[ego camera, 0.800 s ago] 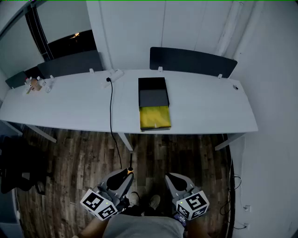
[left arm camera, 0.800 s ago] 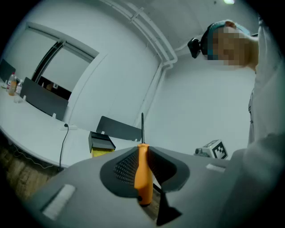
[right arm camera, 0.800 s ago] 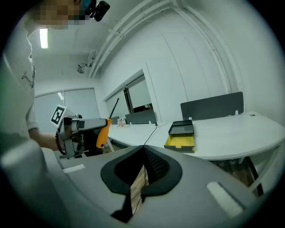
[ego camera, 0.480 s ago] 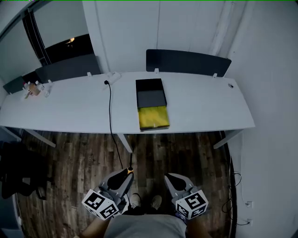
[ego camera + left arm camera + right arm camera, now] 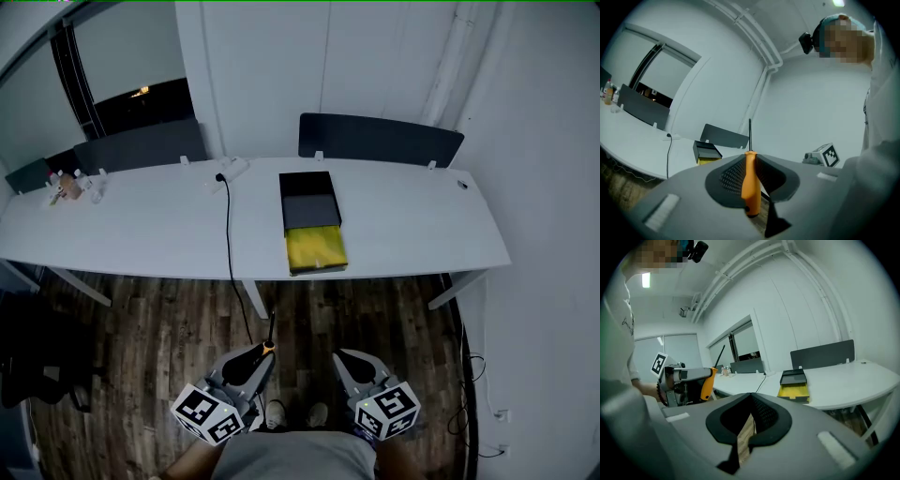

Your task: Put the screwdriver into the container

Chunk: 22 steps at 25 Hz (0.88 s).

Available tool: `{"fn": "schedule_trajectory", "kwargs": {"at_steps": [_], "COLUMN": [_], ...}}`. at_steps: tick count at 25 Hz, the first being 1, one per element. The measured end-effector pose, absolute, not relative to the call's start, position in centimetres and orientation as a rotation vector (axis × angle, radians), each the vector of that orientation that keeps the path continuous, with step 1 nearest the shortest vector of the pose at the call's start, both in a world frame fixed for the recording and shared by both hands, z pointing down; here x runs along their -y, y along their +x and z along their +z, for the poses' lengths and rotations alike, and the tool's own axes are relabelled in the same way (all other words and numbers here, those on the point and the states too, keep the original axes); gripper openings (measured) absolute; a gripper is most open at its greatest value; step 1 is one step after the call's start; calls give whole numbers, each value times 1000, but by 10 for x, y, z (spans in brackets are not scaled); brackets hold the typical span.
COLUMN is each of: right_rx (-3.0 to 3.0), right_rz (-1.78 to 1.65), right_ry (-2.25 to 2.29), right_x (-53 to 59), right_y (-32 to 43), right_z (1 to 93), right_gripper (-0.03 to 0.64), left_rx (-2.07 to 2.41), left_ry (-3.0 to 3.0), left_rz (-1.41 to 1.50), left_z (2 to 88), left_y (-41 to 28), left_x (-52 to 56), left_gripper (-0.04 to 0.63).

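Note:
An orange-handled screwdriver (image 5: 750, 183) stands upright between the pads of my left gripper (image 5: 751, 165), its dark shaft pointing up past the fingertips. The head view shows that gripper (image 5: 253, 361) low over the wooden floor, with the screwdriver (image 5: 269, 345) sticking out forward. The container (image 5: 312, 220) is a black box with a yellow front section, lying on the white table (image 5: 141, 225) well ahead of both grippers; it also shows as the container (image 5: 707, 152) and the container (image 5: 794, 384). My right gripper (image 5: 352, 366) hangs beside the left one, its jaws closed with nothing in them.
A black cable (image 5: 228, 244) runs from a power strip (image 5: 228, 171) over the table's front edge down to the floor. Small bottles (image 5: 66, 185) stand at the table's far left. Dark divider panels (image 5: 380, 141) line its back edge. The person's shoes (image 5: 319, 412) show between the grippers.
The head view has shifted slightly, so the table sits a little differently in frame. Both grippers stay low in front of the person, the left still gripping the screwdriver.

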State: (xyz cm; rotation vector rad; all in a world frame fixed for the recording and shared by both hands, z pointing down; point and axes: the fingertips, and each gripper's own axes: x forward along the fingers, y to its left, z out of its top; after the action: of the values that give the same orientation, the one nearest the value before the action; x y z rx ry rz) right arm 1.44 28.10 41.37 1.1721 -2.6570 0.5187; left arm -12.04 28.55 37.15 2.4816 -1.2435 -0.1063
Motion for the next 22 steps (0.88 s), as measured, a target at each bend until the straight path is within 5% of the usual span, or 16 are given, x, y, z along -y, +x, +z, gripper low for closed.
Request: {"fn": "schedule_trajectory", "kwargs": {"at_steps": [22], "right_rx": [2616], "right_rz": [491], "right_ry": [1264], "right_x": [-278], "right_y": [-38], "right_z": [416], "right_gripper": [14], "left_rx": [1154], "left_ry": [2567], "left_rz": [-73], "left_z": [376], "left_y": [-171], "left_x": [-276], "left_gripper": [69]}}
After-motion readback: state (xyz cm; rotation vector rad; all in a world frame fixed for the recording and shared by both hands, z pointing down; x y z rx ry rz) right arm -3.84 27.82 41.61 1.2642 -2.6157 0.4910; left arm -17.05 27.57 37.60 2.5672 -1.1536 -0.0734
